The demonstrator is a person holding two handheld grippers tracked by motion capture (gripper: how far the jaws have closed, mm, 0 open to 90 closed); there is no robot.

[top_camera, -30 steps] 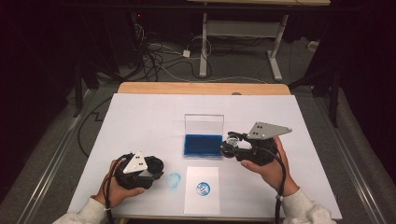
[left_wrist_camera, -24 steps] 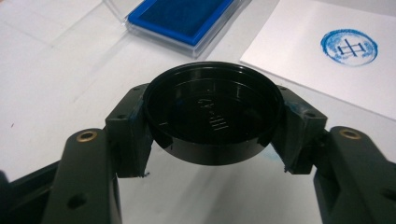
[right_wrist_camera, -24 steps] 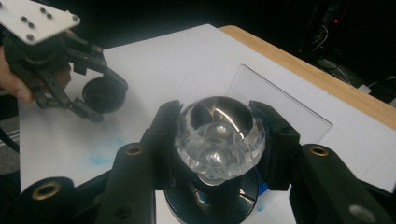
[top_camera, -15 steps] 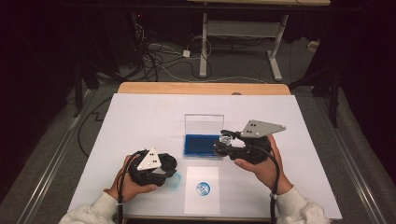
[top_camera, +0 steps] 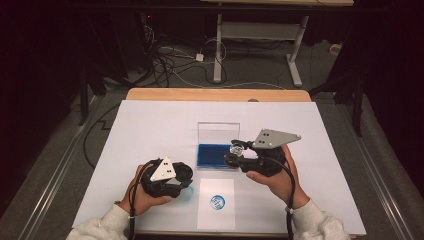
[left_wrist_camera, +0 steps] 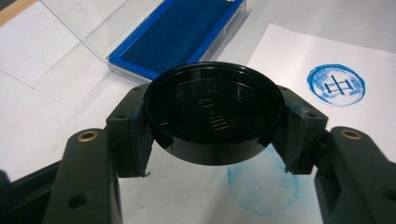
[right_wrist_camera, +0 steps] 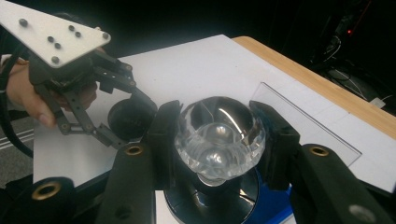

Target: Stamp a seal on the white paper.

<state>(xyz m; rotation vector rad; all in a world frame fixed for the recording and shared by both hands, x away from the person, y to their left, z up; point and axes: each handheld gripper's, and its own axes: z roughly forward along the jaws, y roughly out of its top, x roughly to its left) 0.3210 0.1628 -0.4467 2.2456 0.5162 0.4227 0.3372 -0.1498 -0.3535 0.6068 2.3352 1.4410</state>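
Left hand-held gripper (left_wrist_camera: 212,140) clamped on a black round cap (left_wrist_camera: 213,119) above a blue smudge (left_wrist_camera: 263,186), right hand-held gripper (right_wrist_camera: 217,140) clamped on a stamp's clear faceted knob (right_wrist_camera: 219,137) — over the open blue ink pad (top_camera: 214,154), stamped paper (top_camera: 216,202) on the desk (top_camera: 150,125) between them

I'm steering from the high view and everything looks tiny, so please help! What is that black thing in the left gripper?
Observer: The left gripper view shows the left gripper shut on a round black cap. We look into its hollow side, which has raised marks.
Operator: And the shiny bit in the right gripper?
Observer: In the right gripper view it is a clear faceted knob, clamped between the jaws.
Operator: What is on the paper?
Observer: A round blue stamp print with a cross-like sign in its middle.
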